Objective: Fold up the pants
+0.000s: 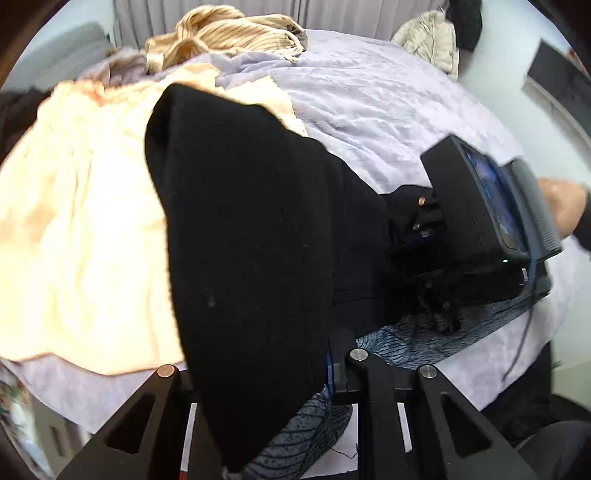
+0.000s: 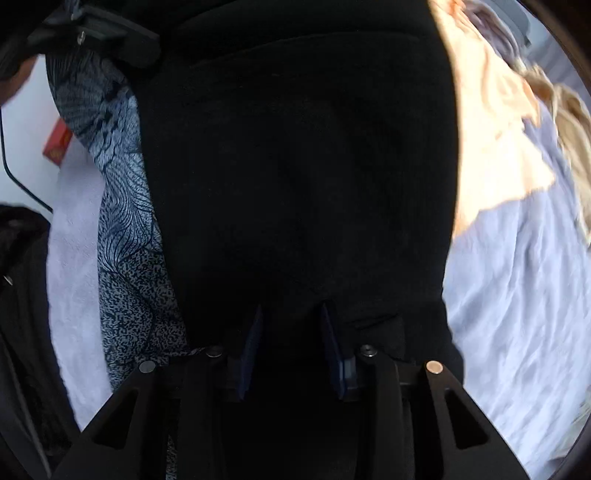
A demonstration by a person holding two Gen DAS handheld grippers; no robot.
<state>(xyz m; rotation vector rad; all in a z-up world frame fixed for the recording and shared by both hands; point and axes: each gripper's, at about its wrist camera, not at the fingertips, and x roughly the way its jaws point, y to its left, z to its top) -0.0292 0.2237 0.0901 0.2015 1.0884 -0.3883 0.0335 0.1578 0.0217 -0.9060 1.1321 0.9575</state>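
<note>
The black pants (image 1: 240, 221) hang in a long fold from my left gripper (image 1: 321, 365) up and across a cream garment. That gripper is shut on the cloth, which hides one finger; only a blue pad (image 1: 334, 369) shows. A hand (image 1: 561, 206) holds my right gripper (image 1: 445, 314) over the far end of the pants, pointing down. In the right wrist view the pants (image 2: 295, 166) fill the middle. There my right gripper (image 2: 291, 328) has its blue pads (image 2: 330, 339) apart, with dark cloth behind the gap and nothing pinched.
A lilac bedsheet (image 1: 369, 103) covers the bed. On it lie a cream garment (image 1: 81, 221), a striped beige one (image 1: 229, 33), a blue-grey patterned one (image 2: 125, 221) under the pants, and a white padded jacket (image 1: 432, 37). A red box (image 2: 57, 144) sits beyond the bed edge.
</note>
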